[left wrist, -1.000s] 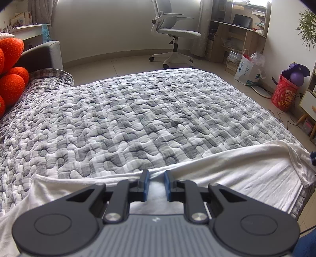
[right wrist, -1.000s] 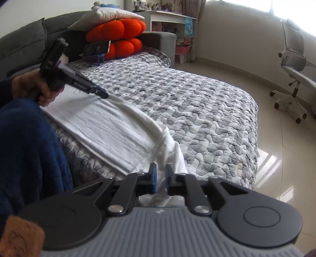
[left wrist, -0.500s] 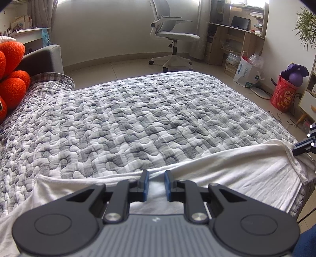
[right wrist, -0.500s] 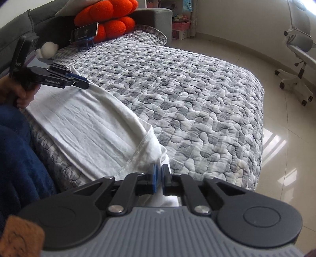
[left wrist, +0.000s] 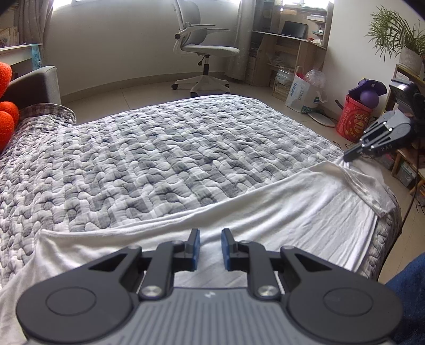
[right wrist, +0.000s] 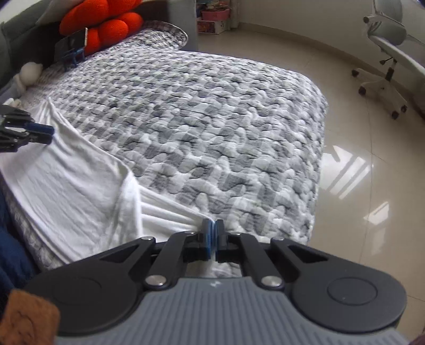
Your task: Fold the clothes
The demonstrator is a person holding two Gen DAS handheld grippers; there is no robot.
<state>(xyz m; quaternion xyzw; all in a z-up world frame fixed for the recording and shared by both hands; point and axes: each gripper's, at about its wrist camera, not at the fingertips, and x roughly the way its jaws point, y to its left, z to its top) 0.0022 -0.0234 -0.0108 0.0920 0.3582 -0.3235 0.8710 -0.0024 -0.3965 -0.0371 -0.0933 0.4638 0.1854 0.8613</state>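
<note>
A white garment point(left wrist: 279, 220) lies in a long strip along the near edge of the bed; it also shows in the right wrist view point(right wrist: 79, 185). My left gripper point(left wrist: 210, 248) is open, its blue pads just above the cloth near the strip's middle, holding nothing. My right gripper point(right wrist: 212, 238) is shut on a bunched corner of the white garment at the bed's end. It appears in the left wrist view point(left wrist: 350, 156) pinching that corner at the far right. The left gripper shows in the right wrist view point(right wrist: 39, 132) at the left edge.
The bed has a grey and white quilt point(left wrist: 159, 159). Orange cushions point(right wrist: 106, 24) and a phone on a stand point(right wrist: 71, 45) sit at the head end. A white office chair point(left wrist: 204, 53), a desk point(left wrist: 292, 45), a red bucket point(left wrist: 356, 119) and tiled floor surround the bed.
My right gripper has closed on the garment's corner and pulled it up and out along the bed edge. My left gripper has stayed open over the cloth.
</note>
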